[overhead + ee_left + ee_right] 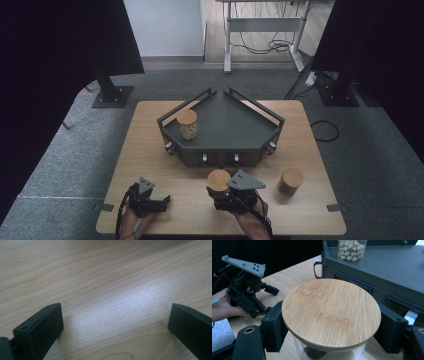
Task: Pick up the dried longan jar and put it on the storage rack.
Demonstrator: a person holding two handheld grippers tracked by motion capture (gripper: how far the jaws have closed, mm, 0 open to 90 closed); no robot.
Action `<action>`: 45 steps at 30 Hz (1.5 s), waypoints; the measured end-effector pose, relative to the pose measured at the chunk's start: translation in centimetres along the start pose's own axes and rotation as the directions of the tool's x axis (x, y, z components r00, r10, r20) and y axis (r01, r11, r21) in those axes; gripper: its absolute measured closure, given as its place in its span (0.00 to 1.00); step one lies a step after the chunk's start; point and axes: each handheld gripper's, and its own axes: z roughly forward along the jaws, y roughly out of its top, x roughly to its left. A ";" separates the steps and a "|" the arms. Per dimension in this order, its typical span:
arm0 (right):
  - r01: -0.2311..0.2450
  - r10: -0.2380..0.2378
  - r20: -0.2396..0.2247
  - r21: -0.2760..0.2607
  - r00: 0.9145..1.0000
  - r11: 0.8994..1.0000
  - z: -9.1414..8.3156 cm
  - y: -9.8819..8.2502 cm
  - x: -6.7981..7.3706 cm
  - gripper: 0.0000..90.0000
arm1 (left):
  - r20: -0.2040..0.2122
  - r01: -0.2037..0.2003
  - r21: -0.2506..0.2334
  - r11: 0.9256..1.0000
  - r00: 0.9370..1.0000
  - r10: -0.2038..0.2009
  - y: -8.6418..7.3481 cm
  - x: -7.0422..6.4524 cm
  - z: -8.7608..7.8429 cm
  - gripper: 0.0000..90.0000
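The clear glass jar with a round bamboo lid (331, 312) is sitting between the two black jaws of the right gripper (332, 327), which are pressing against its sides just under the lid's rim, one on each side. In the high view the same jar (218, 181) is showing at the front of the right gripper (235, 192), on the near half of the light wooden table (310, 210), with the person's right hand (250, 220) holding the gripper body from behind. The jar looks empty as far as its glass is showing below the lid.

Just ahead of the gripped jar, the dark grey metal corner tray with raised rails and a row of drawer knobs (225, 150) is standing on the table; in the right gripper view its front wall (372, 292) is rising close behind the lid. Farther ahead and to the left, on the tray's deck, a second glass jar filled with pale round seeds and topped with a bamboo lid (187, 125) is standing upright. To the right of the right gripper, apart from it, a third jar with a bamboo lid and darker contents (291, 181) is standing on the table.

To the left of the gripped jar, the left gripper (162, 202) is resting low over the table in the person's left hand (134, 220). Its jaws are standing wide apart with bare wood grain (112, 302) between them.
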 end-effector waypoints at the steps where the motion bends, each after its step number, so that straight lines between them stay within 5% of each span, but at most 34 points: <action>1: -0.004 0.004 -0.002 -0.002 1.000 1.000 0.0 0.1 -0.1 0.26 | 0.000 0.000 0.000 1.000 1.000 0.000 0.0 0.0 0.0 0.00; 45: -0.025 0.025 -0.004 -0.023 1.000 0.999 0.4 4.1 -2.6 0.26 | 0.000 -0.001 0.000 1.000 1.000 0.001 0.0 0.0 0.0 0.00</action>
